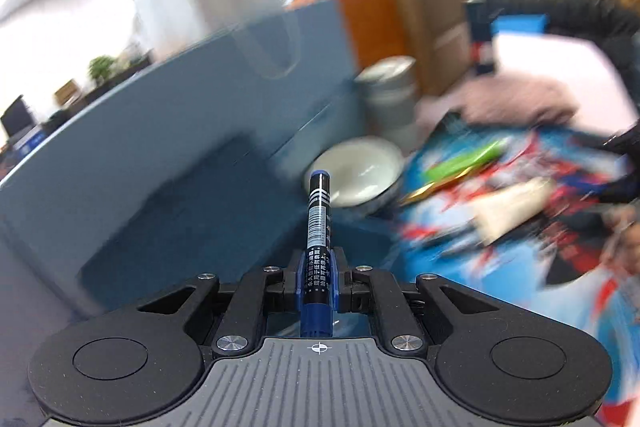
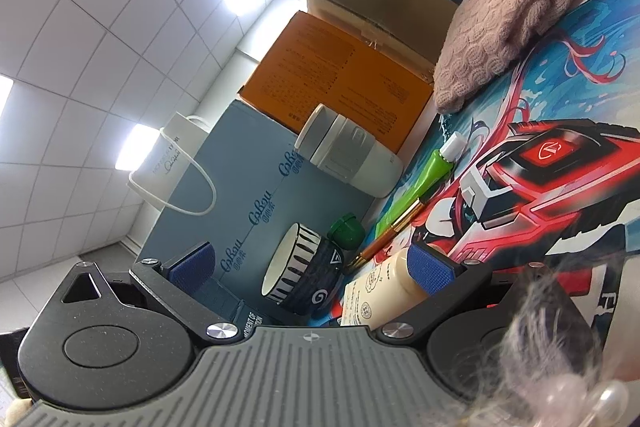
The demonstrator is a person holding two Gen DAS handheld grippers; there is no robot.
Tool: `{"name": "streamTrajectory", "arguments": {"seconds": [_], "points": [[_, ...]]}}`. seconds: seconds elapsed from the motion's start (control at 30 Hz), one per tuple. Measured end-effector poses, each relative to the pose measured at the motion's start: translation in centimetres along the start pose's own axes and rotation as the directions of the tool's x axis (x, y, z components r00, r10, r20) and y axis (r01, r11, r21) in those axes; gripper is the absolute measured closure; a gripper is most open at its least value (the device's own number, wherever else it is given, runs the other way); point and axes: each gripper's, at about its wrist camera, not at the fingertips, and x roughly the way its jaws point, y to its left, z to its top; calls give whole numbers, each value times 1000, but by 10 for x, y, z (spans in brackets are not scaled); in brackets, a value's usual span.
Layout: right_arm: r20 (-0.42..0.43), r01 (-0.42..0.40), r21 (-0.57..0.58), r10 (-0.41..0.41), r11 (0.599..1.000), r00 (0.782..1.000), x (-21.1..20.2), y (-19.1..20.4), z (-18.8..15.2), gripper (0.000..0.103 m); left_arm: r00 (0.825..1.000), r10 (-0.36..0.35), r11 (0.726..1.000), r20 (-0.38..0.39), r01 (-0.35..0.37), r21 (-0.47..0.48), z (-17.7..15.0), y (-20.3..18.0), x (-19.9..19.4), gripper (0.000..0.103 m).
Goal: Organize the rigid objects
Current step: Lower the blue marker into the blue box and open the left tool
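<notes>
In the left wrist view, a blue paper bag (image 1: 192,131) fills the left side, blurred. At the centre the left claw (image 1: 318,277) is clenched on a black-and-blue marker (image 1: 318,227), which sticks straight forward from between the pads, lifted clear of the tabletop. Beyond its tip sits a white-lined bowl (image 1: 358,173), with a pale flask (image 1: 390,97) behind it. To the right lies a colourful mat (image 1: 540,227), smeared by motion.

In the right wrist view, the same bag (image 2: 248,195) stands at the left. The right claw (image 2: 310,269) is released, its blue pads wide apart and nothing gripped. Between them show the striped bowl (image 2: 298,269), a green-capped bottle (image 2: 340,243) and a cream tube (image 2: 384,291). Further right lie a green tube (image 2: 420,183), a gold pen (image 2: 394,231) and a pink knitted hat (image 2: 504,23) on the mat (image 2: 560,163).
</notes>
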Motion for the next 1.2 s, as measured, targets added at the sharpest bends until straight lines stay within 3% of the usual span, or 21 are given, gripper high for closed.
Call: {"name": "streamTrajectory", "arguments": {"seconds": [0.17,0.23,0.33,0.4,0.53,0.93,1.0,1.13,1.2], "points": [[-6,7,3,-7,1000,1000,2,-1,0,0,991,-76,997,-107,76,0,-16,29,45,92],[-10,9,5,-9,1000,1000,2,-2,0,0,980,-139,990,-141,136,-31,-21,36,62,92],[-17,9,2,-9,1000,1000,3,-2,0,0,966,-174,984,-191,166,-59,-31,42,82,92],[-23,12,0,-12,1000,1000,4,-1,0,0,957,-227,972,-182,210,-105,-32,47,88,92],[-27,12,-2,-12,1000,1000,5,-1,-1,0,950,-249,963,-187,224,-147,-36,52,96,91],[-38,22,-4,-22,1000,999,8,-1,-1,0,971,-177,978,-163,155,-143,-37,49,89,87],[-38,26,-1,-26,1000,999,8,-2,-1,0,974,-169,976,-153,144,-165,-39,51,85,80],[-43,38,1,-38,999,998,9,-3,-1,0,989,-114,974,-90,93,-205,-39,52,65,77],[-45,40,-6,-41,999,998,10,-3,-1,0,997,-68,963,-26,59,-265,-39,53,48,63]]}}
